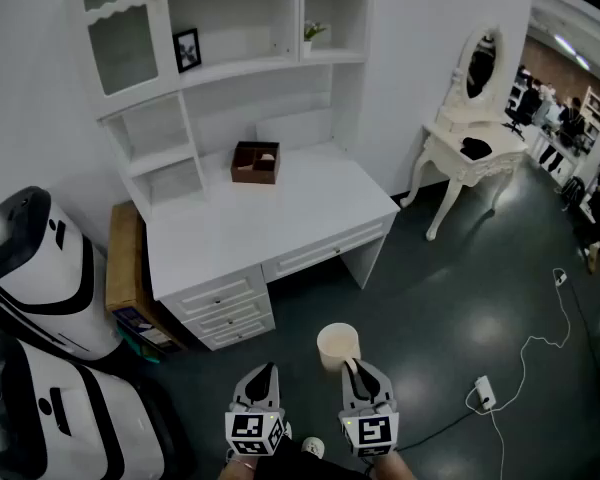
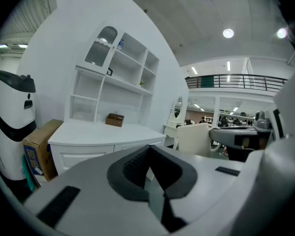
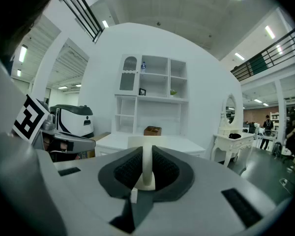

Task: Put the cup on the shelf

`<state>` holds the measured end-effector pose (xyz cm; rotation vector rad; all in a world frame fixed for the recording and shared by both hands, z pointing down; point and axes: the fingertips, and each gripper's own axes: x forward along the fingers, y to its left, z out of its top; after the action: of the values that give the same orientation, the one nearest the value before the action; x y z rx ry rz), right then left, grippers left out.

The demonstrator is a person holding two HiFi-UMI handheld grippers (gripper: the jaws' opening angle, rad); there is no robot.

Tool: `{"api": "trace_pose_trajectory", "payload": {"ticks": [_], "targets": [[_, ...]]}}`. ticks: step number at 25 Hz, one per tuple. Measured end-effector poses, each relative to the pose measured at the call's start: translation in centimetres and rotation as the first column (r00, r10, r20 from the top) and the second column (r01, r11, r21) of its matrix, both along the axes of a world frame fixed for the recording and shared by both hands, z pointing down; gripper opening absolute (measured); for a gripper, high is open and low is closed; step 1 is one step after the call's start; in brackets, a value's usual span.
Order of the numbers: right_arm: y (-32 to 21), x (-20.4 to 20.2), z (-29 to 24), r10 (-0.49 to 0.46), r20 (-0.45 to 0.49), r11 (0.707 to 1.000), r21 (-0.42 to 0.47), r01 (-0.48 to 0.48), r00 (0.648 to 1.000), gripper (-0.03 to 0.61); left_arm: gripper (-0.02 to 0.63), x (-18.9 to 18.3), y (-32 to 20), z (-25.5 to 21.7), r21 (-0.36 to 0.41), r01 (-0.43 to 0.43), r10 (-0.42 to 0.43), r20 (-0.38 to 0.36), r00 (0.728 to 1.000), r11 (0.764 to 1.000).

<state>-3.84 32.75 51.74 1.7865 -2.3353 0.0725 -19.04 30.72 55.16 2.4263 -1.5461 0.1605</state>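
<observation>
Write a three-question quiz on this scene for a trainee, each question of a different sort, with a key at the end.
1. What does the right gripper hold?
A. a cup
B. a spoon
C. nothing
2. True or false: the brown box sits on top of the desk.
3. Fill in: the left gripper is ____, with nothing between its jaws.

Key: 1 A; 2 true; 3 shut.
</observation>
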Motion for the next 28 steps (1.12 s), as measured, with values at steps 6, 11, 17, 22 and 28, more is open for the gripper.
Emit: {"api": "trace_pose_trajectory", "payload": {"ticks": [6, 11, 17, 22, 28], "targets": [[3.2, 0.3, 0.3, 0.013, -0.006, 1.000, -0.003, -0.013, 1.000, 0.053, 0.002, -0.3, 2.8, -0.6, 0.017, -0.006, 0.006, 0.007, 1.000, 1.000], [3.6, -0.1, 0.0, 0.022, 0.003, 1.000, 0.016, -0.022, 1.000, 0.054, 0.002, -0.1, 3.3, -1.4, 0.044, -0.036, 0.036, 0.018, 0.999, 0.998], [3.2, -0.5, -1.1, 0.014, -0.001, 0.998, 0.058, -0.013, 1.000, 0.055, 0.003, -0.1, 3.1, -2.1, 0.056, -0.059, 0.060, -0.015, 0.998, 0.997], [2.9, -0.4, -1.9, 0.033, -0.034, 0.996, 0.080, -0.030, 0.999, 0.055, 0.139, -0.2, 2.6, -2.0, 0.035, -0.096, 0.099, -0.072, 0.993, 0.995], [2.2, -0.3, -2.5, 0.072, -0.042, 0.992, 0.107, -0.067, 0.997, 0.056, 0.314, -0.3, 1.4, -1.8, 0.016, -0.150, 0.150, -0.078, 0.986, 0.989]]}}
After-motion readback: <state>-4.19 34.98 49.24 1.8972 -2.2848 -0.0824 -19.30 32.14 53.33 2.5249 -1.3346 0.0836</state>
